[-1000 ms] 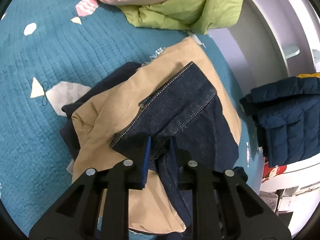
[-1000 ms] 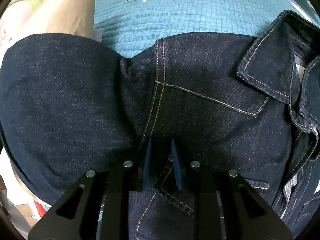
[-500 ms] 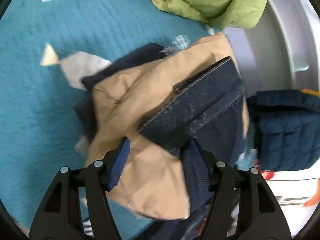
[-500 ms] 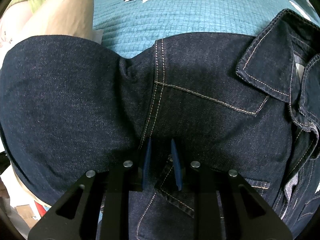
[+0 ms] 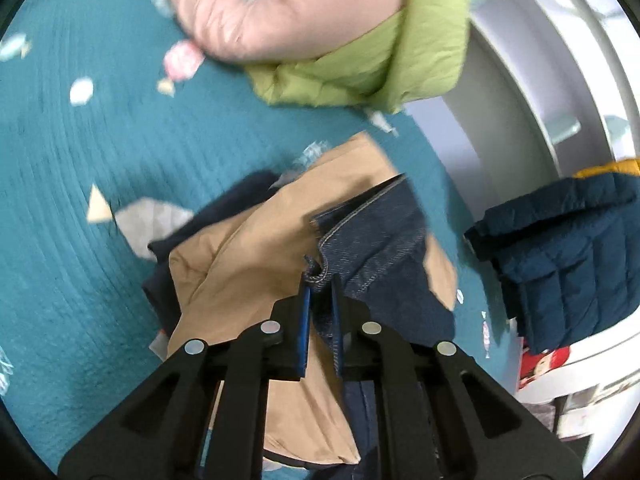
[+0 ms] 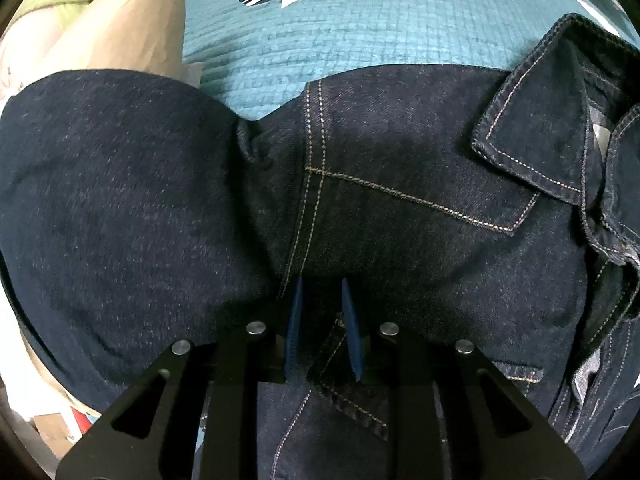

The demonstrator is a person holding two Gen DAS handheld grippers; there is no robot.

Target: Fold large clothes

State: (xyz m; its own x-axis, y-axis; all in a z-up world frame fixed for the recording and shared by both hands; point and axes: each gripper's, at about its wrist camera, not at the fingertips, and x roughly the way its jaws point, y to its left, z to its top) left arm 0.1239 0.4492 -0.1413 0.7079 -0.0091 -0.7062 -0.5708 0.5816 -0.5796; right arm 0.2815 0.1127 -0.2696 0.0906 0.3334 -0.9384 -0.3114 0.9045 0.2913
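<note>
1. The left hand-held gripper [image 5: 320, 286] has just been closing and is now clamped on a corner of the denim cuff [image 5: 370, 232], a small bunch of fabric being seen between the pads.
2. The cuff is held over a tan garment [image 5: 248, 256], near the edge of the bed [image 5: 60, 152] beside the white frame. A pink and green quilt [image 5: 332, 40] is piled at the far side.
3. The jacket [image 6: 400, 184] is spread over the bed, its collar [image 6: 532, 128] at the right of the right view.
4. The right hand-held gripper [image 6: 320, 304] is pressed down near the sleeve seam [image 6: 308, 184], its jaws narrow, with a fold of denim pinched between them.
5. The denim is judged heavy and fairly stiff, yet pliable; it should hold a crease and is not expected to slip.
6. Stitched seams and the cuff hem are judged the best places to be gripped, being thick and firm.
</note>
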